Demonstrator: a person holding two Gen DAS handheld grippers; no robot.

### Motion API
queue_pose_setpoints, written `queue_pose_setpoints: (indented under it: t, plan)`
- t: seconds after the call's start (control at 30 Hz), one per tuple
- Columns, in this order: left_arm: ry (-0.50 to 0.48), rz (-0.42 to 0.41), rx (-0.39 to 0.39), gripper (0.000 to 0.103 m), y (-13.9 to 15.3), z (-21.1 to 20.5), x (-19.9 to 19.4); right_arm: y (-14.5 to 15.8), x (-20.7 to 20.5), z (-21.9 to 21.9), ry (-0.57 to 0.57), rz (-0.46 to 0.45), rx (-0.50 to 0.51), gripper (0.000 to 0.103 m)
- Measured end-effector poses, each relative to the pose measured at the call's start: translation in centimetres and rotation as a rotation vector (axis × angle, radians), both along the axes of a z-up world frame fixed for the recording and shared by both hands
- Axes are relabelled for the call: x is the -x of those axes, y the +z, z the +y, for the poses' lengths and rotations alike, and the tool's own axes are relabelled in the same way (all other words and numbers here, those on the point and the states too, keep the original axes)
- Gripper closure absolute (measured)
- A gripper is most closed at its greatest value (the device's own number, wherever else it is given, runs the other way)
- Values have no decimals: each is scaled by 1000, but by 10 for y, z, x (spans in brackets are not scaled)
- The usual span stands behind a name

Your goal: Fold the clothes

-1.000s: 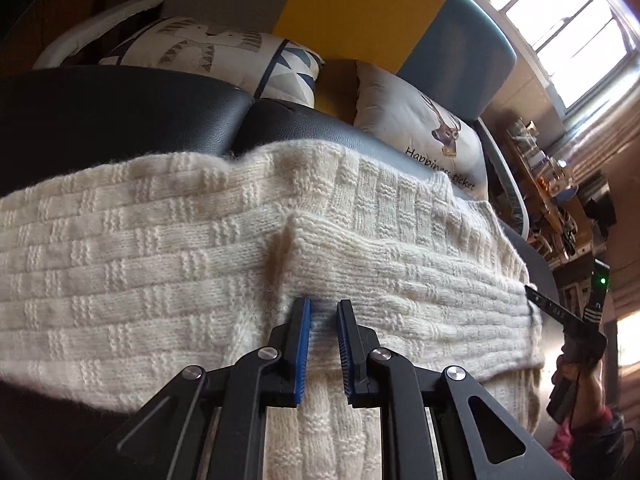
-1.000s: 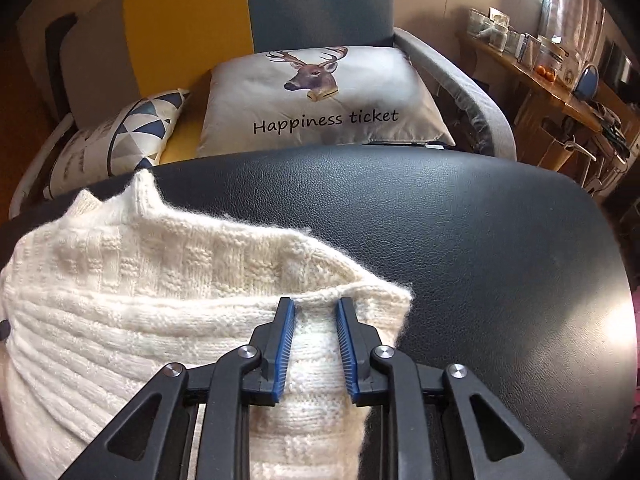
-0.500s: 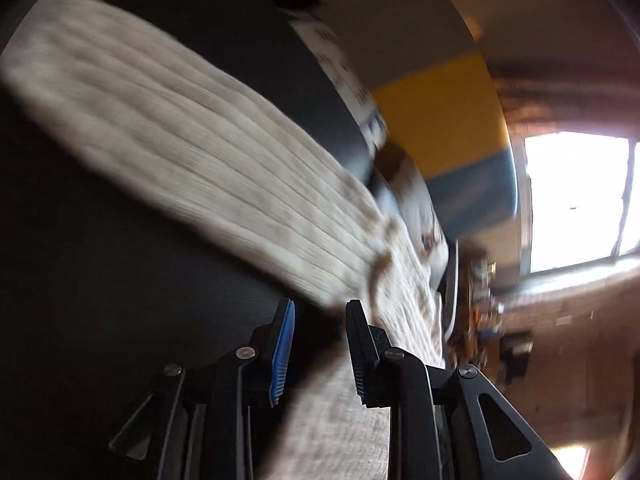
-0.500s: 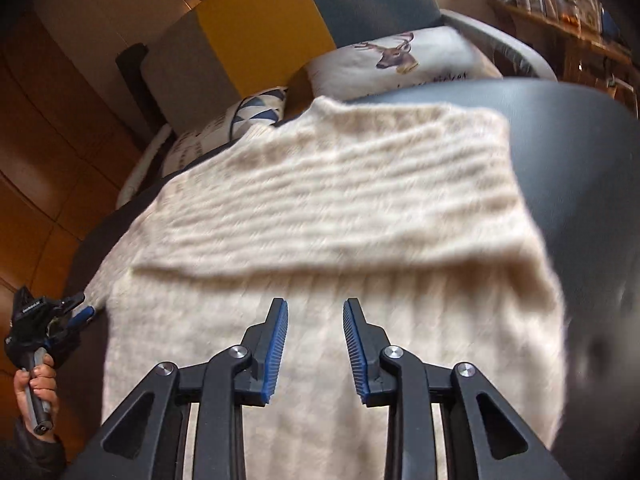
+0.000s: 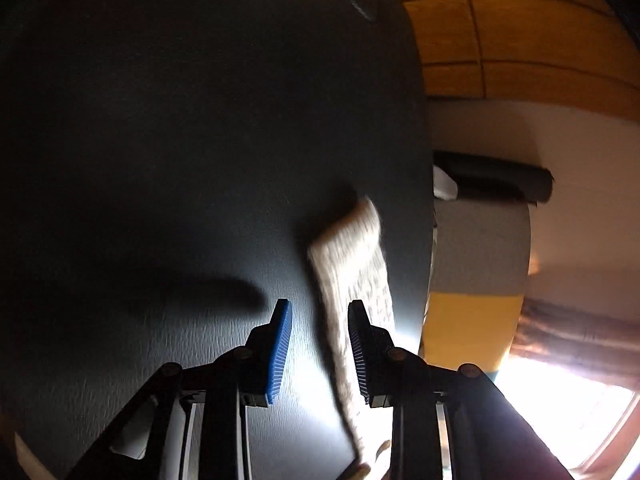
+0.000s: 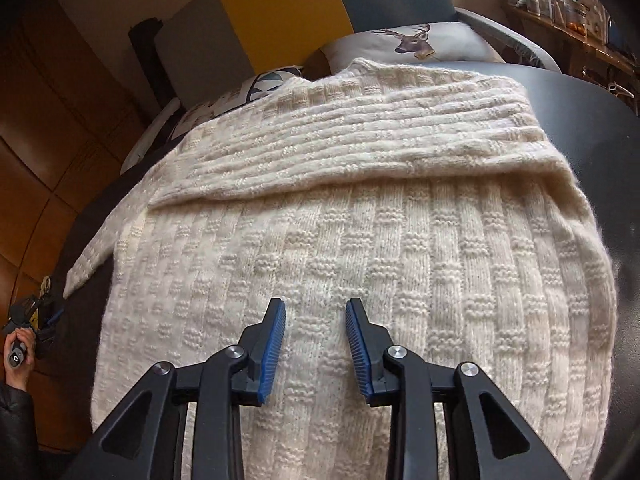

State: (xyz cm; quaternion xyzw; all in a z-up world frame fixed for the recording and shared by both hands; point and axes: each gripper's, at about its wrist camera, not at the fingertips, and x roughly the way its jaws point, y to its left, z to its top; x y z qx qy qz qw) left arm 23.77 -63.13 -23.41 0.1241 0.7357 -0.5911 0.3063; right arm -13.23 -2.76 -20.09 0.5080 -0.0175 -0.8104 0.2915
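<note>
A cream knitted sweater (image 6: 360,240) lies spread on the black table (image 6: 600,120), its far part folded over toward me in a thick band. My right gripper (image 6: 316,320) hovers open just above the sweater's near half, with nothing between its fingers. One sleeve (image 6: 88,264) sticks out to the left. In the left wrist view that sleeve (image 5: 352,264) is blurred and runs along the inside of the right finger. My left gripper (image 5: 318,320) is open over the dark tabletop (image 5: 180,160), at the sleeve.
Behind the table stands a sofa with a yellow, grey and blue back (image 6: 280,12), a deer pillow (image 6: 412,44) and a patterned pillow (image 6: 264,80). A cluttered shelf (image 6: 560,4) is at the right. A hand (image 6: 18,360) holds the left tool at the left edge.
Both grippers have opened and let go of the sweater's edge, leaving it folded over. The right one pulled back. The left one swung away to the sleeve at the table's left side.
</note>
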Motion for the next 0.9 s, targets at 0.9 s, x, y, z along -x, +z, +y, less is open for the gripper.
queue_pose_setpoints:
  t: [0.9]
  plan:
    - [3,39,45,97,30,-22,92,-3,-6,-7,10,28,-26,64]
